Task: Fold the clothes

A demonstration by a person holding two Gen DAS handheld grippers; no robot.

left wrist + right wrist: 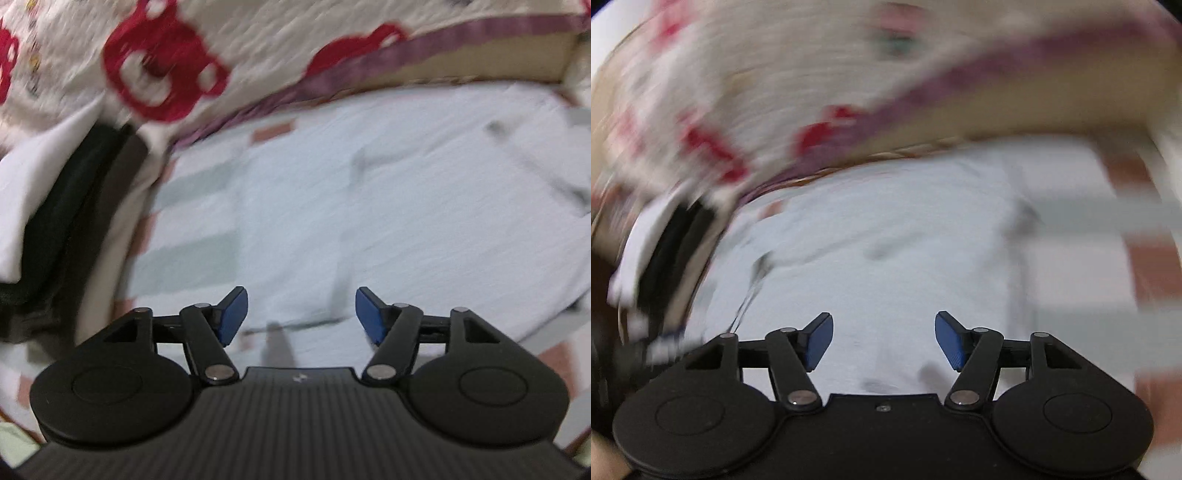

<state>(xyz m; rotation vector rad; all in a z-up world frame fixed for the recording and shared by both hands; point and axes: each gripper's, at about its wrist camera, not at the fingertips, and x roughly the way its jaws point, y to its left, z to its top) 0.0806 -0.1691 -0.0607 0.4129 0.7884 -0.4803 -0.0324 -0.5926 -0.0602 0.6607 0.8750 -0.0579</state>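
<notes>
The left claw (301, 314) is spread wide, blue pads gripping nothing, above a pale blue cloth garment (369, 221) lying flat. The right claw (884, 341) gapes likewise over the same garment (886, 240). Beyond lies a cream quilt with red prints (166, 66); both views are blurred.

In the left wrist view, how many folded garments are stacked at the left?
3 layers show: a white one outermost left, a black one beside it, a dark grey-brown one nearest the pale blue garment. Blur may hide more.
</notes>
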